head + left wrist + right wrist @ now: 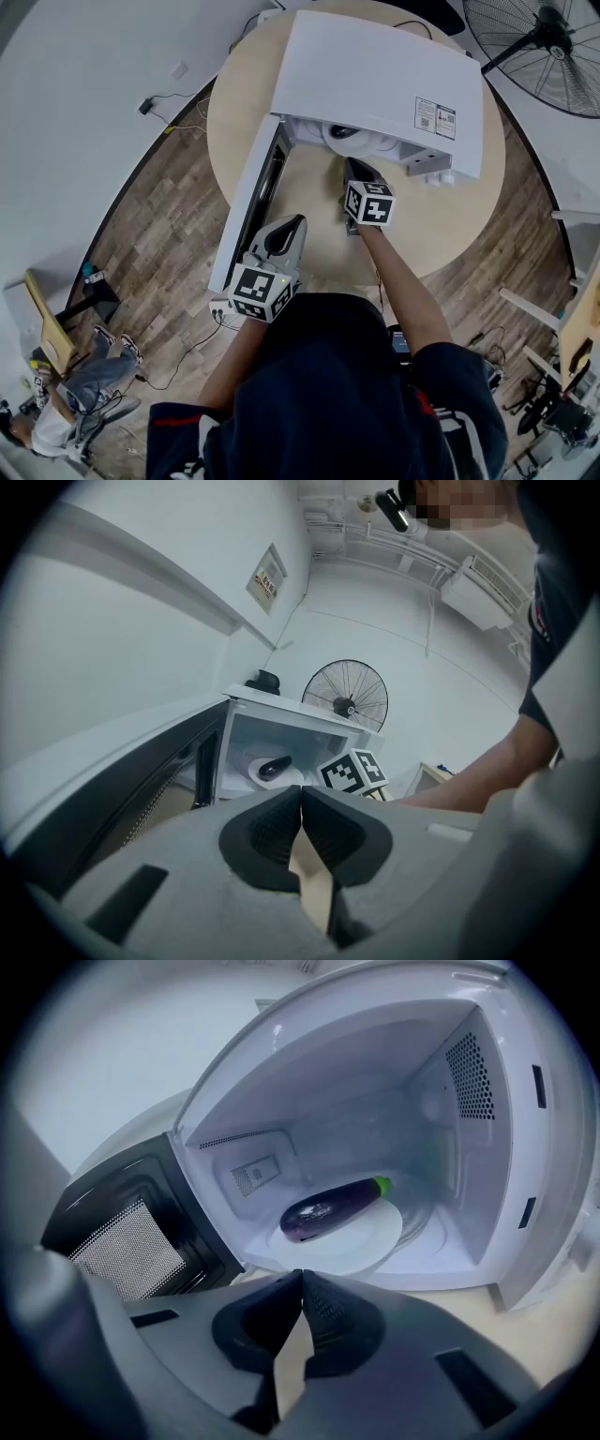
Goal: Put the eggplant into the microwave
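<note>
From the head view, the white box-shaped microwave (375, 84) sits on the round pale wooden table (450, 234). Its dark-windowed door (251, 202) is swung wide toward my left. My left gripper (292, 223) hangs close to the door's free edge, and my right gripper (354, 169) is just in front of the open cavity.

In the left gripper view, my left jaws are pressed together with nothing between them. Past them, the glossy dark purple eggplant (275, 765) lies on the round white plate (255, 776) inside the cavity. The door (141, 780) runs along my left.

In the right gripper view, my right jaws meet tip to tip and carry nothing. The eggplant (328, 1211) rests across the plate (370, 1241), green stem end toward the back right, wholly inside the walls.

I judge the placing done, so what is left is shutting the door. To do that well, I should draw my right gripper straight back out of the door's sweep first. Then I should push with the closed left tips on the door's outer face near its free edge, not on the window. A steady arc without a slam should keep the microwave from sliding and the eggplant from rolling off the plate.
</note>
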The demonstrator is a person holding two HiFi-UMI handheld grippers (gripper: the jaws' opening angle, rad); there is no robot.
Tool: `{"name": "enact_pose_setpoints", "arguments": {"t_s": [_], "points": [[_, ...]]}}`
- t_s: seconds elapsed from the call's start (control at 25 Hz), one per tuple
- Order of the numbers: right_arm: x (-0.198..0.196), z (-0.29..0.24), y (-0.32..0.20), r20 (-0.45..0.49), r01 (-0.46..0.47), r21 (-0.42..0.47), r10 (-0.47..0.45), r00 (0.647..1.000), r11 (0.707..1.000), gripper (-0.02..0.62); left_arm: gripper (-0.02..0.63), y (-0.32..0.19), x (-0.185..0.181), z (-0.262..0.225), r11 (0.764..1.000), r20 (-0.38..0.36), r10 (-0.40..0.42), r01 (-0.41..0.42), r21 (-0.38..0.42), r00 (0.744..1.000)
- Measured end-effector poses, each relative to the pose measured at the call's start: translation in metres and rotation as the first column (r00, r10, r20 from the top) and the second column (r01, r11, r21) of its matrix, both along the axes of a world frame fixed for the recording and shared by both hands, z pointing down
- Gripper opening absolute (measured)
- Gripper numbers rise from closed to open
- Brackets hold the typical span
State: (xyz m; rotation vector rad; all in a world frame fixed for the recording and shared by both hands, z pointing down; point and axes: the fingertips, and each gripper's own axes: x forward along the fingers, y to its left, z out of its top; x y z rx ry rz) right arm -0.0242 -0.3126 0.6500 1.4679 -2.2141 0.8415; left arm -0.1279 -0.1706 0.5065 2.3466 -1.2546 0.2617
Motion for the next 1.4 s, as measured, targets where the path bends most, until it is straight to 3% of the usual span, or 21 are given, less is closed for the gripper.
{"name": "enact_pose_setpoints", "arguments": {"t_s": [1.12,1.4], "points": [[0.005,0.002,-0.041,0.007,-0.004,-0.012,0.004,1.0,1.0,0.012,0.018,-0.018,0.001,0.008,0.999,-0.01,-0.015,0.015,-0.032,1.0],[0.001,-0.014,-0.029,-0.008,0.055,0.028,-0.055,0.998,0.998,0.012,0.018,-0.02,0.004,0.0,1.0,-0.011,-0.007,0.007,-0.009,1.0]]}}
